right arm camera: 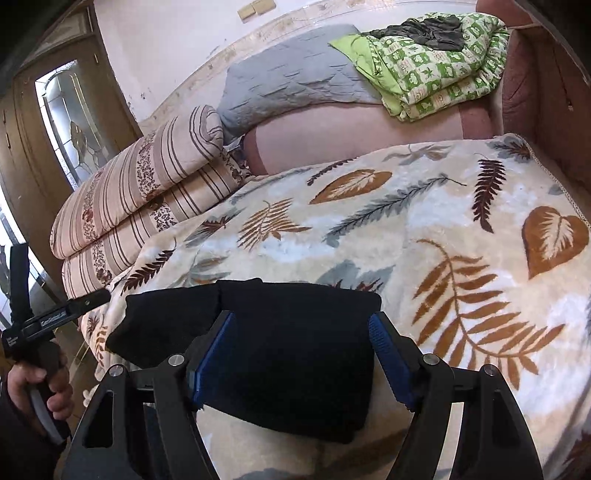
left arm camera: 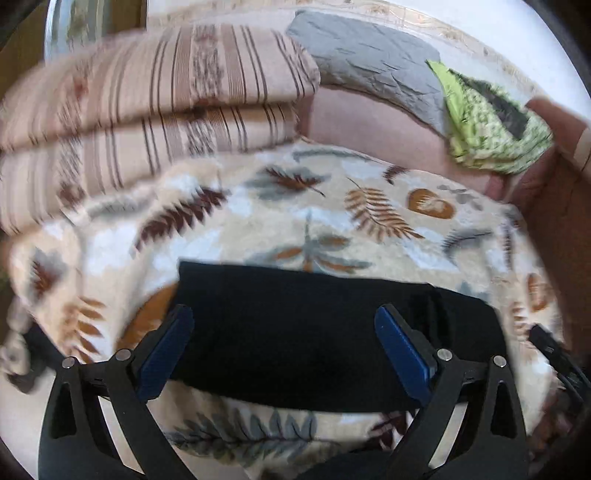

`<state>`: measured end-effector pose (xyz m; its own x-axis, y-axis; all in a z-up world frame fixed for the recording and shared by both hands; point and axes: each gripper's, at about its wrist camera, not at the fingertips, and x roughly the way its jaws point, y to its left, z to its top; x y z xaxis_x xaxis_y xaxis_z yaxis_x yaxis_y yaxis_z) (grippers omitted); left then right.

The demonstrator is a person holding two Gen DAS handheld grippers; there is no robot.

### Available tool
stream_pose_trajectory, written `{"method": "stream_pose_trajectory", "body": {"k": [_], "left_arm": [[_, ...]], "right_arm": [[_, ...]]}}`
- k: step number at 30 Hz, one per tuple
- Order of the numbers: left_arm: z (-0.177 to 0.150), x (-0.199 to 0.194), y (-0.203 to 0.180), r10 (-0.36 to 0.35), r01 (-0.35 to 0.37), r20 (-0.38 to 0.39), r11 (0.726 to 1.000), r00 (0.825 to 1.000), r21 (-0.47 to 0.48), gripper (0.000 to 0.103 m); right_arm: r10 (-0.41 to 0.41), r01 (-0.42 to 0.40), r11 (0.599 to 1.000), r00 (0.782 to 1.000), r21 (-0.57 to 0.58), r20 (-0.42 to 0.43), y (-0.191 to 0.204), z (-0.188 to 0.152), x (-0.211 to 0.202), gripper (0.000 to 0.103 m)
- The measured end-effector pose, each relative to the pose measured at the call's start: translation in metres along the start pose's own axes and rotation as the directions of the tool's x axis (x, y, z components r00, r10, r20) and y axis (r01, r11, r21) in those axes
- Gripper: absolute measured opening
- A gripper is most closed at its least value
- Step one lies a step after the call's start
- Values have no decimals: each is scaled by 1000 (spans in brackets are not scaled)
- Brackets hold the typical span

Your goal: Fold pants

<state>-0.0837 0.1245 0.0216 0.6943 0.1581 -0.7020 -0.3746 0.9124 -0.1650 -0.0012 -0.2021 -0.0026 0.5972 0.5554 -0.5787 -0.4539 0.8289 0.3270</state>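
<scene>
Left tool (left arm camera: 284, 321) — blue pads spread wide, released, nothing between them; it hovers over the black pants (left arm camera: 317, 339). Right tool (right arm camera: 301, 328) likewise released, pads apart on either side of the same bundle without pinching it.

Pants (right arm camera: 280, 350): folded into a compact dark rectangle, lying flat on the leaf-print blanket (right arm camera: 424, 229) near the bed's front edge. In the right wrist view one thicker folded end sticks out to the left of the tool.

The person's left hand (right arm camera: 40, 387) grips the other tool's handle at the lower left of the right wrist view.

Further back — a striped quilt (right arm camera: 147, 192), folded in layers, sits to the left on the bed. Beyond it a grey pillow (right arm camera: 295, 85) lies against the wall, and a green patterned quilt (right arm camera: 436, 74) is piled at the far right with a dark garment (right arm camera: 432, 31) on top.

Left wrist view is motion-blurred at the edges.
</scene>
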Motion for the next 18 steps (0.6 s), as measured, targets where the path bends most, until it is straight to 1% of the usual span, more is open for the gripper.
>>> {"method": "stream_pose_trajectory", "body": {"k": [1, 3, 4, 6, 7, 9, 10, 11, 12, 13, 14, 15, 16, 18], "left_arm": [[-3, -1, 15, -49, 48, -9, 998, 999, -41, 99], [-12, -8, 53, -153, 152, 7, 978, 988, -141, 99], [-19, -13, 76, -200, 201, 24, 959, 980, -199, 99], [-29, -17, 105, -238, 239, 40, 923, 971, -300, 99], [-34, -16, 120, -272, 271, 48, 891, 961, -364, 99], [-44, -6, 146, -354, 334, 62, 791, 933, -513, 99], [-50, 7, 154, -416, 375, 68, 722, 907, -582, 99], [-53, 16, 157, -446, 384, 63, 680, 893, -625, 99], [-59, 28, 160, -479, 386, 60, 621, 876, -683, 99], [-65, 38, 161, -506, 385, 59, 568, 860, -727, 99], [-69, 45, 160, -519, 378, 53, 544, 853, -749, 99], [-74, 51, 159, -519, 364, 46, 532, 854, -765, 99], [-76, 56, 158, -512, 353, 44, 525, 858, -774, 99], [-76, 59, 154, -510, 380, 79, 520, 857, -765, 99]], "right_arm": [[4, -4, 1000, 1000, 2, 0, 0, 0, 1, 76], [10, -10, 1000, 1000, 5, -5, 0, -1, 3, 76], [15, -15, 1000, 1000, 5, -10, 0, -2, 5, 76], [16, -15, 1000, 1000, 5, -23, 0, -3, 8, 76], [21, -21, 1000, 999, 3, -27, 1, -3, 10, 76], [25, -25, 1000, 999, 0, -25, 2, -3, 10, 76], [26, -26, 1000, 999, 0, -28, 3, -3, 11, 76], [31, -31, 1000, 999, 0, -35, 4, -3, 13, 76], [31, -31, 1000, 999, -4, -41, 5, -4, 14, 76], [29, -30, 999, 999, -11, -44, 6, -4, 14, 76], [30, -30, 999, 999, -17, -45, 7, -4, 14, 76], [31, -32, 999, 999, -22, -44, 9, -5, 13, 76], [34, -35, 999, 999, -25, -40, 9, -5, 12, 76], [34, -34, 999, 999, -22, -35, 9, -6, 10, 76]]}}
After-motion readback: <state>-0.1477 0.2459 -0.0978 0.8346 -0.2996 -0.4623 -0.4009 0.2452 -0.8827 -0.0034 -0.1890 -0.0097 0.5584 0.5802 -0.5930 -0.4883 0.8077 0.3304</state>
